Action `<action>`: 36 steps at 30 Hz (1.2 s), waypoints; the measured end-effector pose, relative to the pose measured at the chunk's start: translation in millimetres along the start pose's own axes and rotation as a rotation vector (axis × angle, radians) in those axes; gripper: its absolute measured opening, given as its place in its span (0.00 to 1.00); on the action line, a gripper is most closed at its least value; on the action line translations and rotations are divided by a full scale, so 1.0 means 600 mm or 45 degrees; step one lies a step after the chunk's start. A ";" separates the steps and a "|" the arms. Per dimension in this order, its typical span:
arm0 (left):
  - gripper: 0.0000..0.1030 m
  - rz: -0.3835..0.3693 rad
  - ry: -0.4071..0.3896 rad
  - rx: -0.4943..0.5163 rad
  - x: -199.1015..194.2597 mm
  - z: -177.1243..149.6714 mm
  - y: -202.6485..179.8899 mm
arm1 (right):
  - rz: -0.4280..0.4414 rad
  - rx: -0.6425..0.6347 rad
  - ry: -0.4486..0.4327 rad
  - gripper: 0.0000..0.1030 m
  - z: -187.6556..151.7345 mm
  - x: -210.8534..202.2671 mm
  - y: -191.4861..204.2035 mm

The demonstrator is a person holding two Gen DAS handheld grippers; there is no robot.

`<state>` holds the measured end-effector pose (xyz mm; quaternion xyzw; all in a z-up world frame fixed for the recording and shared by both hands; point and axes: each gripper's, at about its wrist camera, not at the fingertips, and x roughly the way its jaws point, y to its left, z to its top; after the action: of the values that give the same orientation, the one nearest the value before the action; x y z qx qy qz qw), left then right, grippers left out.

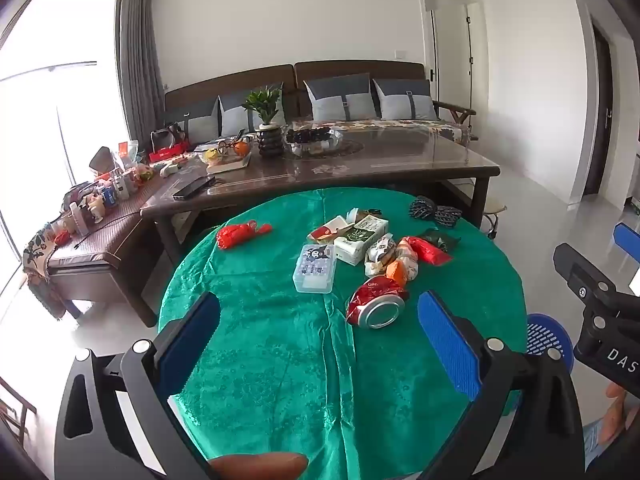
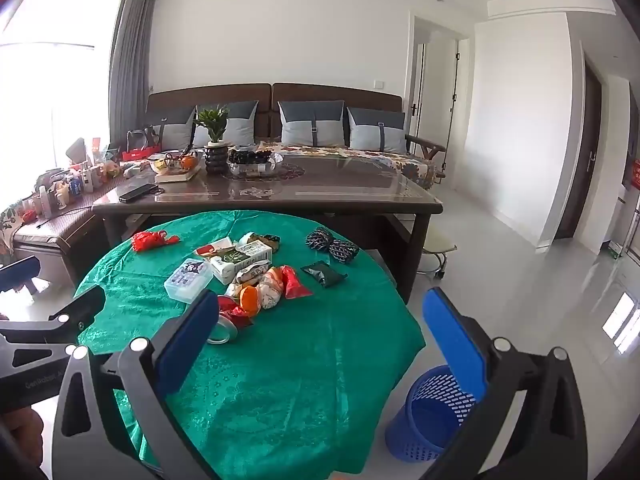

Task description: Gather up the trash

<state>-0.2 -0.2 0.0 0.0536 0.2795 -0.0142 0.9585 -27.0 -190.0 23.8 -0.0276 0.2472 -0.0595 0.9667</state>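
Green cloth covers the round table [image 2: 280,380], where the trash lies uncollected: red wrapper [image 1: 240,234], crushed can [image 1: 376,306], cartons and packets. Blue bin [image 2: 430,412] (floor, right of table) looks empty. Left gripper [image 1: 318,344] and right gripper [image 2: 320,340] gape fully, holding nothing.

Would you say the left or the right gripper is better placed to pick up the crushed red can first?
Probably the left gripper: its open jaws already frame the crushed red can just ahead. The right gripper is open too, but the can sits behind its left finger, off-centre, though the blue bin is on its side.
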 end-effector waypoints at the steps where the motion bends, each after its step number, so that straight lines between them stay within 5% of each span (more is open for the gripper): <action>1: 0.95 0.001 0.003 0.001 0.000 0.000 0.000 | 0.001 -0.001 0.002 0.96 0.000 0.001 0.000; 36: 0.95 -0.004 0.008 -0.001 0.007 -0.007 0.001 | -0.025 -0.008 -0.011 0.96 0.002 -0.005 -0.006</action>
<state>1.1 1.1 -5.5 0.0530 0.2826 -0.0155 0.9577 -29.2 -193.2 26.8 -0.0335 0.2428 -0.0681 0.9671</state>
